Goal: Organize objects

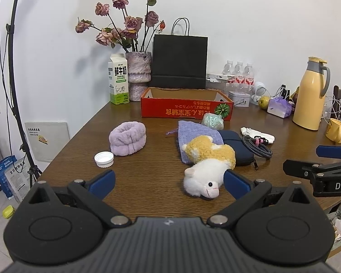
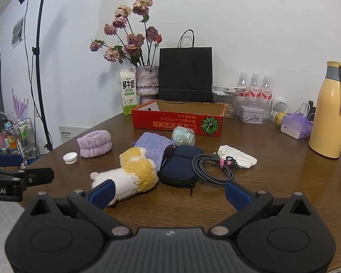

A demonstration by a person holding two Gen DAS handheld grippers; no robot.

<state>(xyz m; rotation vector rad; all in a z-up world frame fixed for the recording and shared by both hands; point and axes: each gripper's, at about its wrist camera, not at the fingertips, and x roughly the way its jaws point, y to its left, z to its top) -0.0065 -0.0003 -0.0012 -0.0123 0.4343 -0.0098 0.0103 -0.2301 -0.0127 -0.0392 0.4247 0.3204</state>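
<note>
A red cardboard box [image 1: 186,109] [image 2: 177,120] stands open at the back of the wooden table. In front of it lie a yellow and white plush toy [image 1: 209,161] [image 2: 129,170], a lilac cloth pouch [image 1: 193,134] [image 2: 154,145], a navy zip case [image 1: 236,145] [image 2: 179,166], a coiled black cable [image 1: 258,147] [image 2: 213,166], a white cloth [image 1: 257,134] [image 2: 236,154], a shiny green ball [image 1: 212,121] [image 2: 183,135], a purple towel band [image 1: 127,142] [image 2: 94,143] and a white cap [image 1: 104,158] [image 2: 70,158]. My left gripper [image 1: 169,182] is open and empty, just short of the plush toy. My right gripper [image 2: 169,193] is open and empty near the table's front edge.
At the back stand a milk carton [image 1: 118,79], a vase of dried roses [image 1: 138,68], a black paper bag [image 1: 179,61], water bottles [image 1: 238,72] and a metal tin [image 1: 239,97]. A yellow thermos [image 1: 309,95] and yellow mug [image 1: 336,129] are at right. A lamp stand [image 2: 39,68] is left.
</note>
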